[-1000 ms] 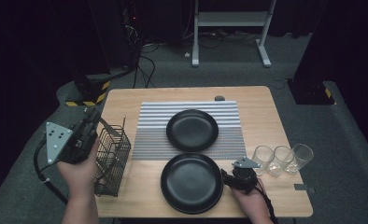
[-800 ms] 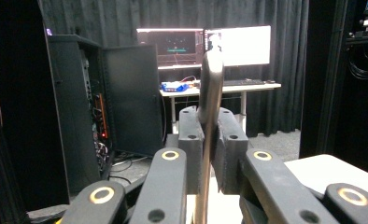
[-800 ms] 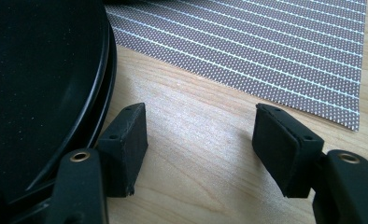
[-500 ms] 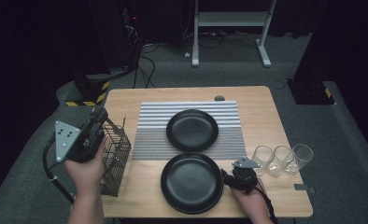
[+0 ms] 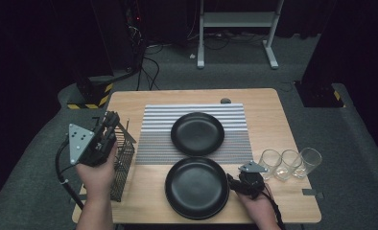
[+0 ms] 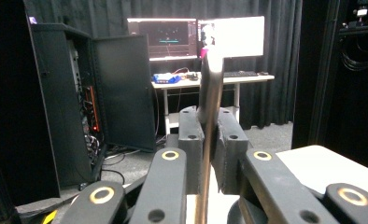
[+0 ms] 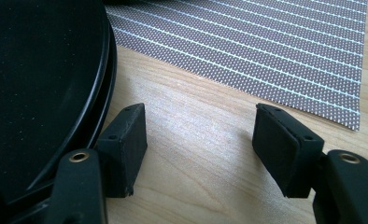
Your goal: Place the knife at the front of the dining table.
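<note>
My left gripper [image 5: 110, 122] hangs above the black wire basket [image 5: 122, 163] at the table's left edge. In the left gripper view its jaws [image 6: 209, 128] are shut on a flat silver utensil [image 6: 210, 93] that stands upright; its top end is lost against a bright screen. At the front, my right gripper [image 5: 231, 182] rests low on the wood, open, just right of the near black plate [image 5: 196, 188]. The right gripper view has its pads [image 7: 203, 135] wide apart over bare wood, the left one beside that plate's rim [image 7: 105, 60].
A second black plate [image 5: 197, 133] sits on the striped grey mat [image 5: 153, 139]. Three clear glasses [image 5: 290, 164] stand in a row at the right front. The wooden table [image 5: 268, 115] is bare at the back right. Racks and cables lie on the floor beyond.
My left gripper has drifted right, from outside the table's left edge to over the wire basket, with the utensil still in it. The right gripper has stayed put.
</note>
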### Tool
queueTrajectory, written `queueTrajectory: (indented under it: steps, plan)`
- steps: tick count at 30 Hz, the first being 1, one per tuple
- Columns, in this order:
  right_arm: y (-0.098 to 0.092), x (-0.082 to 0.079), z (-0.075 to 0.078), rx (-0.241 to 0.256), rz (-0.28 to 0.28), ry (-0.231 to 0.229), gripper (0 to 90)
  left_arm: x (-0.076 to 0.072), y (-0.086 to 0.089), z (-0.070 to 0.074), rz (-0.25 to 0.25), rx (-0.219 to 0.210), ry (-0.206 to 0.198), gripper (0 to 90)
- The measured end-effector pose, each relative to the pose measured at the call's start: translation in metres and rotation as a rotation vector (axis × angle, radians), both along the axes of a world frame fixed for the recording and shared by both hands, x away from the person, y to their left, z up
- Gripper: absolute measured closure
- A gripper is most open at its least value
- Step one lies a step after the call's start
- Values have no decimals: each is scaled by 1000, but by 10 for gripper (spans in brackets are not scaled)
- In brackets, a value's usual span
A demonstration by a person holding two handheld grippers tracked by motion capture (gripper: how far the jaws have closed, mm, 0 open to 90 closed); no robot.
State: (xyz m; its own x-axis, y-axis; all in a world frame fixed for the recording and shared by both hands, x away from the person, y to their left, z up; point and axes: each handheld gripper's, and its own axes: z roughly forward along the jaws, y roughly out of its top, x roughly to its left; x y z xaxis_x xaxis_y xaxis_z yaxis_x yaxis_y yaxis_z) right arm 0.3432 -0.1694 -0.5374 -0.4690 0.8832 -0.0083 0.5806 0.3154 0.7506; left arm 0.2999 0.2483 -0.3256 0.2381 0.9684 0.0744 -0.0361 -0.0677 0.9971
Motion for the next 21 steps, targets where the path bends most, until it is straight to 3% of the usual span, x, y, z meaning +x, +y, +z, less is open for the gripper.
queueTrajectory:
  steps: [6, 12, 21]
  plan:
    - [-2, -1, 0, 23, 10, 0, 382, 7, -12, -4, 8, 30, 28, 830]
    - [-2, -10, 5, -5, 42, -53, 429, 12, -24, -6, 18, 26, 34, 830]
    - [-9, -13, 11, -4, 78, -27, 475, 21, -38, -8, 13, 43, 54, 830]
